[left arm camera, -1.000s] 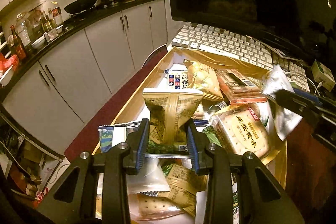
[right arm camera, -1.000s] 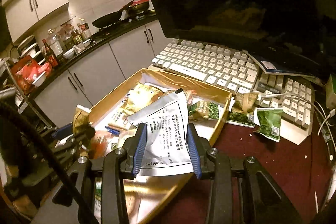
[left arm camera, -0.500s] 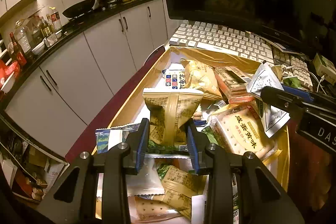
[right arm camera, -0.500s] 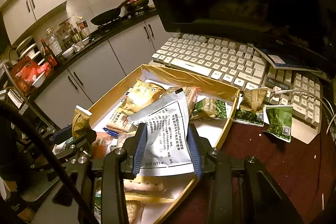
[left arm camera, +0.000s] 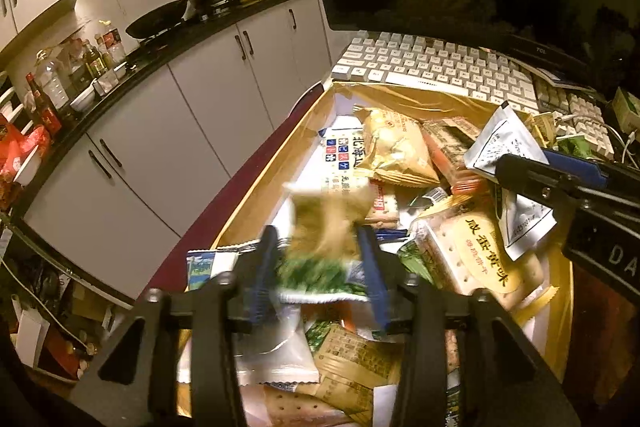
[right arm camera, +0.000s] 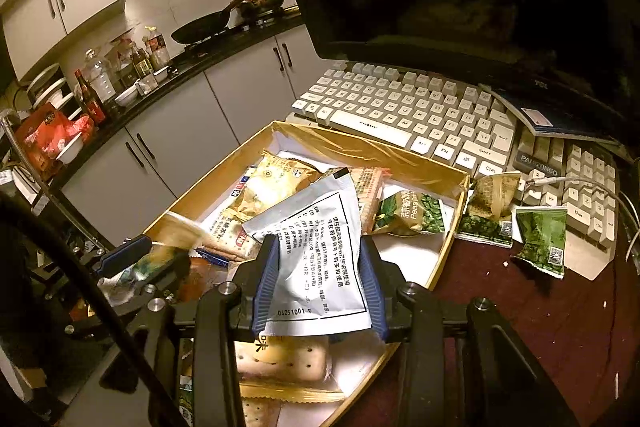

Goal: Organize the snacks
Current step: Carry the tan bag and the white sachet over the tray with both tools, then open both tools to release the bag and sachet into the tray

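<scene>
The supporting surface is a table (right arm camera: 532, 311) with a dark red top. A shallow gold-walled box (right arm camera: 384, 153) lies on it, filled with snack packets. Directly behind the box lies a white keyboard (right arm camera: 404, 107); a second keyboard (right arm camera: 588, 179) adjoins it to the right. Just right of the box, two green snack packets (right arm camera: 486, 213) (right arm camera: 542, 241) lie on the table top, partly against the keyboards. Small crumbs dot the surface further right of the box.
</scene>
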The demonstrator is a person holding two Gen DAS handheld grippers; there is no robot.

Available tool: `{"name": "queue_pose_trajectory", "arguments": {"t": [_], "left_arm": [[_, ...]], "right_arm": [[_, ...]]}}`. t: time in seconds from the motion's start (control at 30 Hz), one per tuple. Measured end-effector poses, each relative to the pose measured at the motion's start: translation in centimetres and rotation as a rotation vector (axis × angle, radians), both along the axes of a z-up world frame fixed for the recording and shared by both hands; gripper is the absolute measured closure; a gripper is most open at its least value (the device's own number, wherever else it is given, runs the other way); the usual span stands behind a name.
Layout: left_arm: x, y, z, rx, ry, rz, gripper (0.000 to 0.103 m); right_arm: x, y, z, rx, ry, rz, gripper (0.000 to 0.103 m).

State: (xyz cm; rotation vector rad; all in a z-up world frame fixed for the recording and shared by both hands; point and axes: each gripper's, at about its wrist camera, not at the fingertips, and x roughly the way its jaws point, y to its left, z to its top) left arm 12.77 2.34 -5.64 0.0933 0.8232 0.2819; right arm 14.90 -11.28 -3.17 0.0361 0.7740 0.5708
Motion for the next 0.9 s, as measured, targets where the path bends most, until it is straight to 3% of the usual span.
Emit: {"name": "queue_pose_trajectory", "arguments": {"t": [0.23,0.37,0.5,0.67,0.8,0.9], "left_arm": [[-0.1,-0.3,-0.1,0.028,-0.005,0.001,0.033],[-0.8,-0.1,0.8,-0.033,-0.059,-0.011,0.022],[-1.9,0.3,2.1,-0.084,-0.123,-0.003,0.019],[-2.5,0.0,2.9,-0.093,-0.146,0.002,0.019],[-3.0,-0.4,3.4,-0.143,-0.155,-0.019,0.019],[-3.3,-0.9,3.7,-0.174,-0.165,-0.026,0.019]], "right_arm": [[-0.1,0.0,-0.1,0.001,-0.003,0.005,0.054],[-0.4,-0.3,0.3,-0.002,-0.023,0.002,0.049],[-1.3,-0.9,1.1,-0.023,-0.069,-0.017,0.047],[-2.2,-2.6,2.0,-0.019,-0.102,-0.034,0.047],[-0.8,-6.9,2.1,0.097,-0.019,-0.055,0.047],[1.0,-10.9,2.0,0.109,0.012,-0.160,0.047]]}}
